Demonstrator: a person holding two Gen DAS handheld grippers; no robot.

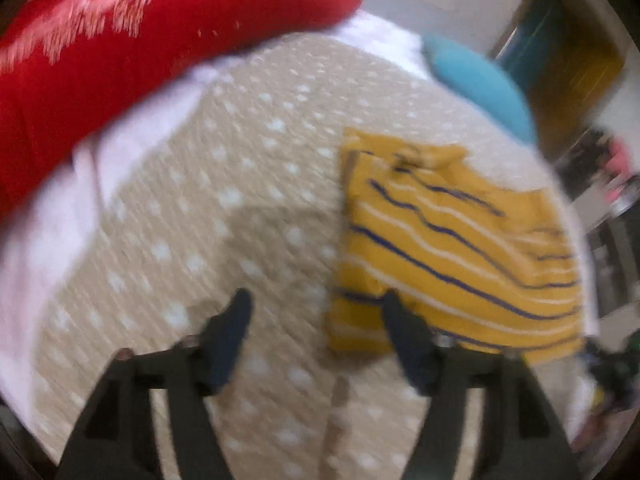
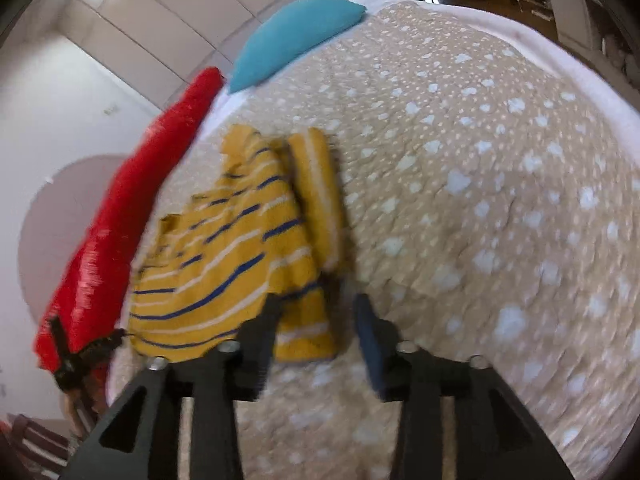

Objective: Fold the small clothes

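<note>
A small yellow knit garment with thin blue and white stripes lies rumpled and partly folded on a beige quilted bedspread dotted with white, between a plump red pillow with pale embroidery and a smooth turquoise cushion. The left gripper hangs with its dark fingers apart over bare quilt beside the garment's edge, clamping nothing. The right gripper also stands parted (both views are blurred), its left finger overlapping the cloth's near corner, though contact cannot be judged.

Home bedroom: spotted beige bedspread, red pillow, blue pillow.
</note>
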